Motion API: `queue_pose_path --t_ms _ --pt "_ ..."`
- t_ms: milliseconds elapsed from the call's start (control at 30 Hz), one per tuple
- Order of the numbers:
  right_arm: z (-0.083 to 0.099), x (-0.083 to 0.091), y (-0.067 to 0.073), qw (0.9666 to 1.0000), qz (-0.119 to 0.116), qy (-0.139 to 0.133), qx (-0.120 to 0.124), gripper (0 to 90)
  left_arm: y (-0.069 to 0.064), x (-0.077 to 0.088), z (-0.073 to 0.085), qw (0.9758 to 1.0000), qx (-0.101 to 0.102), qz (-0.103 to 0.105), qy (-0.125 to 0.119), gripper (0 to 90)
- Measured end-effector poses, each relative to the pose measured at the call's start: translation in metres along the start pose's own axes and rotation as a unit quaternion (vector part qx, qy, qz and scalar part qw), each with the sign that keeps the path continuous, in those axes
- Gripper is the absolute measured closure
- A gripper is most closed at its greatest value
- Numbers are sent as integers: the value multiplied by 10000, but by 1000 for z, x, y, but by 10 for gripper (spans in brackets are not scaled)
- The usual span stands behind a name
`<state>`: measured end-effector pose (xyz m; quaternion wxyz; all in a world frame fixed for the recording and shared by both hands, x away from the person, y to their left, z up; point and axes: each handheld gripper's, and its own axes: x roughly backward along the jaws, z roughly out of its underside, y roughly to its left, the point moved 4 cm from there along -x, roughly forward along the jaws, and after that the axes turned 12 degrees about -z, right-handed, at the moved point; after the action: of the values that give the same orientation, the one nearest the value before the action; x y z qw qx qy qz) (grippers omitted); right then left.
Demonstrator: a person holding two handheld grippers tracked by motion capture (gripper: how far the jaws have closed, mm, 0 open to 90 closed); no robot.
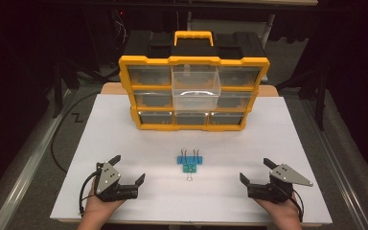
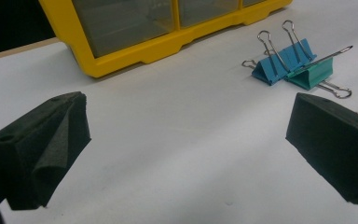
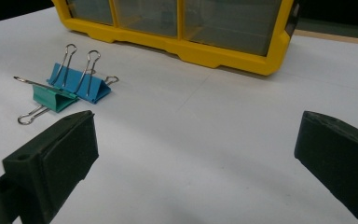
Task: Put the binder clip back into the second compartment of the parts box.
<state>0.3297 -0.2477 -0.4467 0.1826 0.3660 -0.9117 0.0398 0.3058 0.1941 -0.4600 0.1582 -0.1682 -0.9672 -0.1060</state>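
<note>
A blue binder clip point(image 1: 190, 158) and a smaller green binder clip point(image 1: 189, 168) lie touching each other on the white table top point(image 1: 287, 134), in front of a yellow and black drawer organiser point(image 1: 194, 93). One clear drawer point(image 1: 196, 87) in its middle column is pulled out. My left gripper point(image 1: 128, 168) rests open near the table's front left, with the blue clip point(image 2: 282, 63) and green clip point(image 2: 312, 73) ahead to its right. At the front right, my right gripper point(image 1: 258, 170) is open and holds nothing; the blue clip point(image 3: 80, 83) and green clip point(image 3: 51, 98) lie ahead to its left.
The organiser's yellow frame point(image 2: 135, 51) point(image 3: 223, 56) stands across the far half of the white surface. Beyond and beside the table it is dark, with a cable point(image 1: 57, 139) on the floor at left. White table surface lies between the grippers and the clips.
</note>
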Motion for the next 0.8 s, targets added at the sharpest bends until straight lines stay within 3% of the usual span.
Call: queue_pose_path --t_ms 100,300,467,667,800 --pt "1 0 -2 10000 48 -26 -48 1 3 2 -2 9999 122 5 -103 8" --pt "2 -2 -2 10000 52 6 -19 1 6 3 -2 9997 173 18 -147 8" --pt "2 -4 -1 10000 45 37 12 1 6 5 -3 9992 240 150 -290 8" --pt "2 -6 0 9999 8 89 65 2 5 4 -2 9993 220 199 -244 8" --pt "1 -11 1 9997 -59 217 89 2 5 4 -2 9987 366 271 -230 8"
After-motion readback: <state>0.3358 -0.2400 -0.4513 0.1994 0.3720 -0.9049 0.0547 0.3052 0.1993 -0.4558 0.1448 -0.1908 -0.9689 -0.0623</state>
